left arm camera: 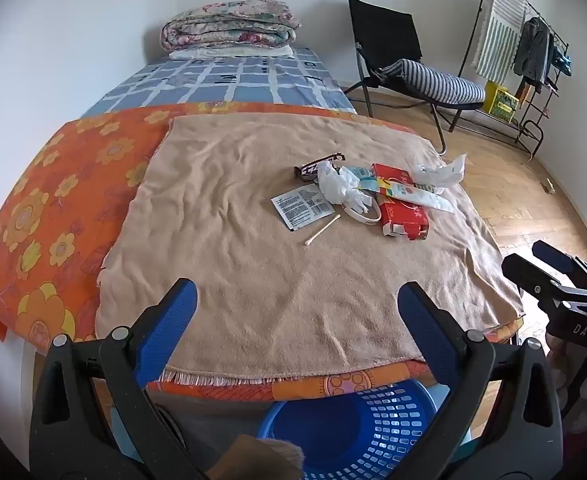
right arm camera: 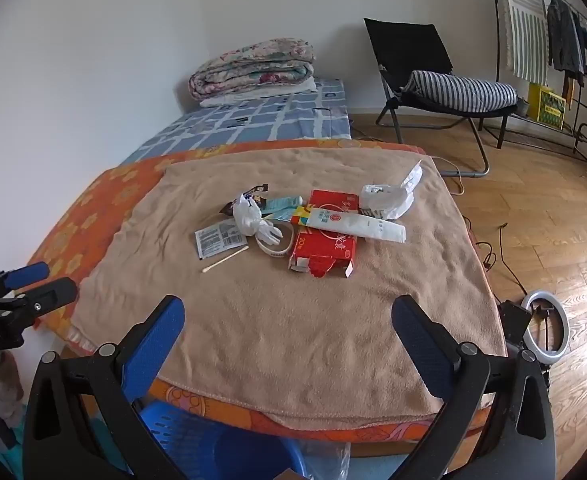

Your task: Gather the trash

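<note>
Below the near edge of the tan terry towel (left arm camera: 253, 240), a blue perforated plastic basket (left arm camera: 357, 440) is seen. Left gripper (left arm camera: 297, 312) and right gripper (right arm camera: 287, 328) are held released, empty. Toward the towel's far right corner, trash is clustered: a torn red cardboard box (right arm camera: 325, 248), a white tube (right arm camera: 357, 226), a cotton swab (right arm camera: 225, 264).

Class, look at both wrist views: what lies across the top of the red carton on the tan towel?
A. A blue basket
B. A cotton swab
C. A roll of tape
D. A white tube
D: the white tube rests diagonally over the red carton, while the cotton swab lies apart on the towel.
</note>
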Tool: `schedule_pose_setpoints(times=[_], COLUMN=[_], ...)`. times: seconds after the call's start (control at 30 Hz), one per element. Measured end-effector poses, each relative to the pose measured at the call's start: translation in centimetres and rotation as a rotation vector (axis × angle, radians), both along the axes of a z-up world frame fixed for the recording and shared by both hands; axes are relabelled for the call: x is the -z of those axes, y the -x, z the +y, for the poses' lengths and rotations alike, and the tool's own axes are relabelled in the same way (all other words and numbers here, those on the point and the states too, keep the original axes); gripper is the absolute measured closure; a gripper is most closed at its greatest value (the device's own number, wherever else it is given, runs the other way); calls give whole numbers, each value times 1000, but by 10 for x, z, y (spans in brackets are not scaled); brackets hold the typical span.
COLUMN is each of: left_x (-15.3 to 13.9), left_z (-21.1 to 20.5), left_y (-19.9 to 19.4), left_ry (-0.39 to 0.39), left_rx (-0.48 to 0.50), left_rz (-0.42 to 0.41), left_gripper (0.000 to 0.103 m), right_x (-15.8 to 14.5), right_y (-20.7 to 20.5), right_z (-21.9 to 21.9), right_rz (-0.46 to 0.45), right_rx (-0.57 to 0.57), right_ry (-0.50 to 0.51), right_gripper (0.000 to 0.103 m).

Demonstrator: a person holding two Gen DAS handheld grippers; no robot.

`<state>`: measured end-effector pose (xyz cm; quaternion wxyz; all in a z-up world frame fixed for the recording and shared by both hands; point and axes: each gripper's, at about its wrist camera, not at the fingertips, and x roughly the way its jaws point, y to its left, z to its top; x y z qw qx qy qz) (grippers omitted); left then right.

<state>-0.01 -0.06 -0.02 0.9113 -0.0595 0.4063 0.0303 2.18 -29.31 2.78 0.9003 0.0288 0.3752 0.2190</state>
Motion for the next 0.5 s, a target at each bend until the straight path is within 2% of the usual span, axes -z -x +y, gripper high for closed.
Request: schedule_pose_setpoints(times=[0.07, 0.13, 0.5], left_x=[0, 3, 4], left_z=[-3, 8, 7], left_y=[0, 2, 2], left_ry=[-1, 62, 43], left_rx=[-7, -5, -5], left_rz=[2, -1, -1], left_gripper=[1, 1, 1], right_x=[0, 0, 3], right_y=[0, 0, -2], right_z=[-1, 0, 2], right_rz=[-2, 0, 10], right_rx=[2, 0, -4], right_ry=[3, 11, 11], right_gripper=[0, 0, 0])
